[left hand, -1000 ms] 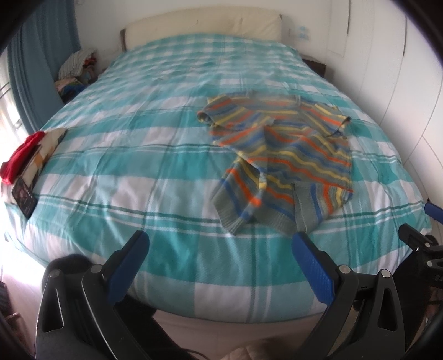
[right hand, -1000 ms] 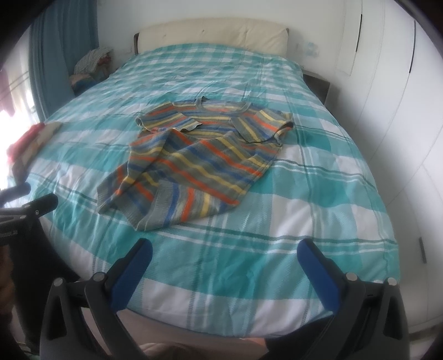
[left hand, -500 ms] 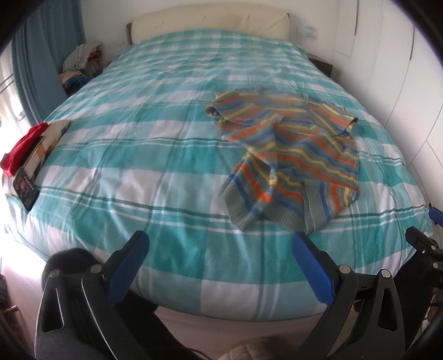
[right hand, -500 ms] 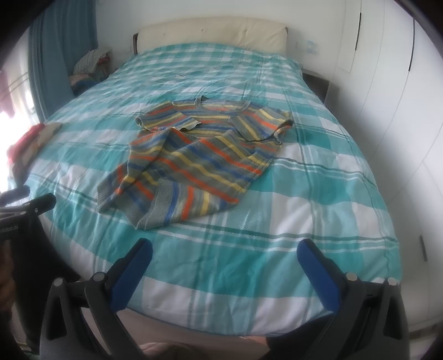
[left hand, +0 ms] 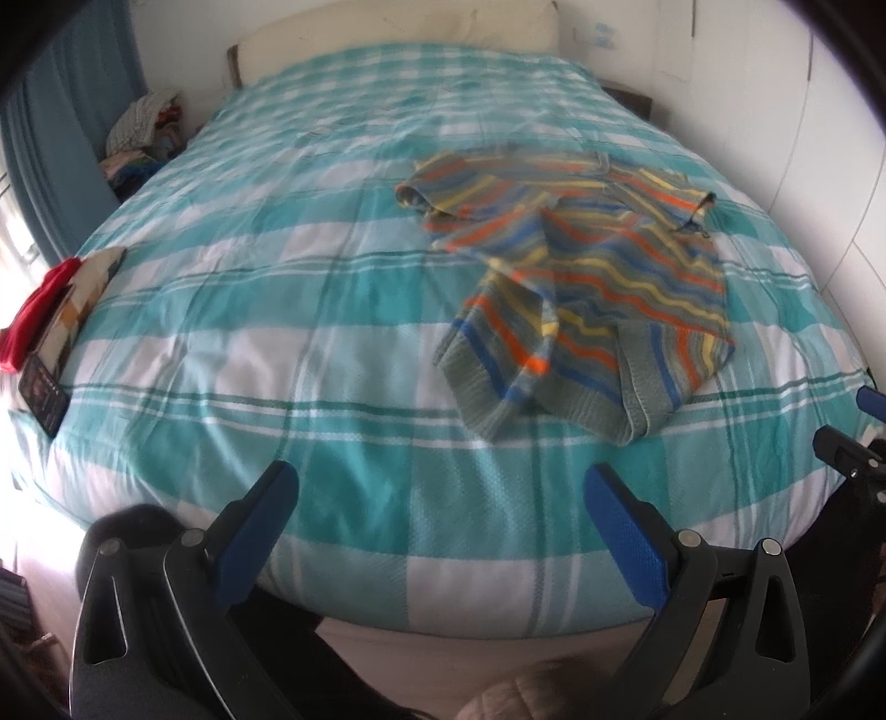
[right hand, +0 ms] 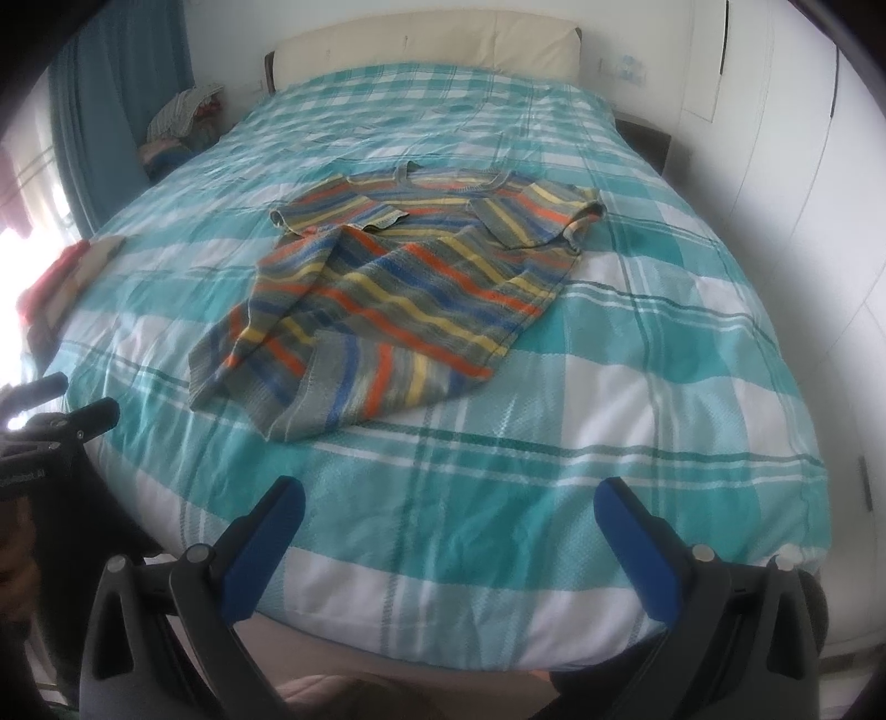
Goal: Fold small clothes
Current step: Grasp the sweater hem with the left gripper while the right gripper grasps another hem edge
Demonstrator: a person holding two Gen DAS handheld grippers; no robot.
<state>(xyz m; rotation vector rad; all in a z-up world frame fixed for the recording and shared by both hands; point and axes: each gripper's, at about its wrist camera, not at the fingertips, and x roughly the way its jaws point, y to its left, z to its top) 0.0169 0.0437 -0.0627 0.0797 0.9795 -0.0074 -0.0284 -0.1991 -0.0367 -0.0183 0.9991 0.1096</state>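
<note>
Bright daylight from left window point(left hand: 11, 243), blown out; slight motion blur; fisheye vignette at corners.

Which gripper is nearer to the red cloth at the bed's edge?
The left gripper. The red cloth lies at the bed's left edge, ahead-left of it. The right gripper is further right, beyond the striped knitted sweater. Both jaws are open.

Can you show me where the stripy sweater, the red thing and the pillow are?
stripy sweater point(right hand: 398, 288): right wrist view, middle of its body.
red thing point(left hand: 41, 310): left wrist view, its middle, at the bed's left edge.
pillow point(right hand: 432, 47): right wrist view, its front face.
</note>
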